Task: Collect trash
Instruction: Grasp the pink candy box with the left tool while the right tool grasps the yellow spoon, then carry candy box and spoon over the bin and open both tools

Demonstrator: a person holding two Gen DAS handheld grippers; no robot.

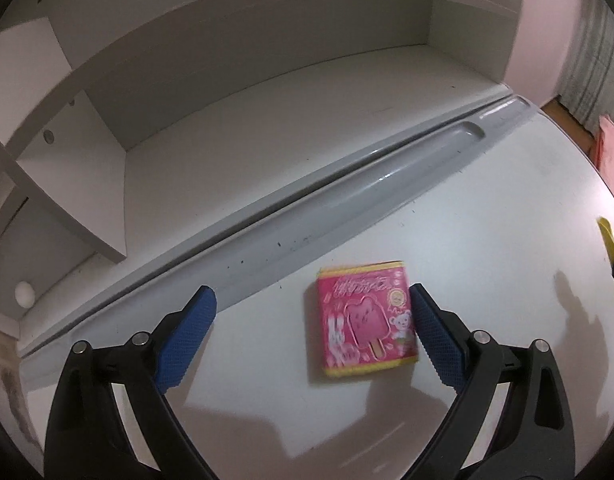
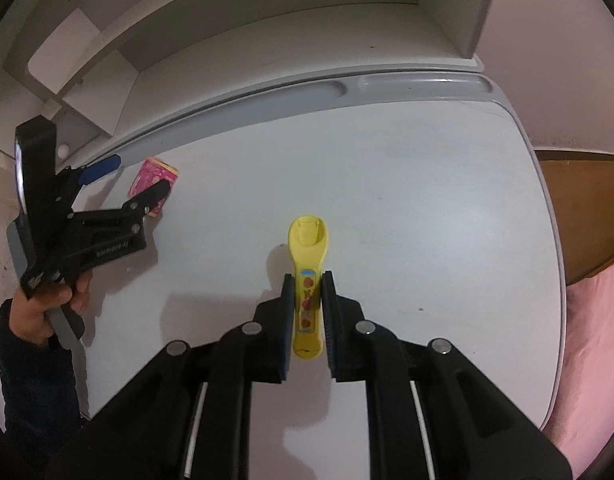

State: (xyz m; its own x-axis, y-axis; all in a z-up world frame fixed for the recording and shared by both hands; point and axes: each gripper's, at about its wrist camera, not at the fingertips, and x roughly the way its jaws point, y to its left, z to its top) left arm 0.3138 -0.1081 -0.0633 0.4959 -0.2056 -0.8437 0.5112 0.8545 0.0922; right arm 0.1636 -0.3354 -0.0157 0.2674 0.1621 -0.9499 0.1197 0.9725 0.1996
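Left hand-held gripper [image 1: 313, 326]: released, pink wrapper [image 1: 367, 320] flat on table [image 1: 487, 200] between jaws, nearer right pad.
Right hand-held gripper [image 2: 308, 294]: clenched on yellow wrapper [image 2: 307, 264], lengthwise.

A white desk [image 2: 387, 200] with a grey grooved back rail [image 1: 347, 196] stands below empty white shelves [image 1: 267, 92].

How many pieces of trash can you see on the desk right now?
2. The pink wrapper lies flat on the desk between the open left gripper's fingers. The yellow tube is clamped in the right gripper. More may lie outside both views.
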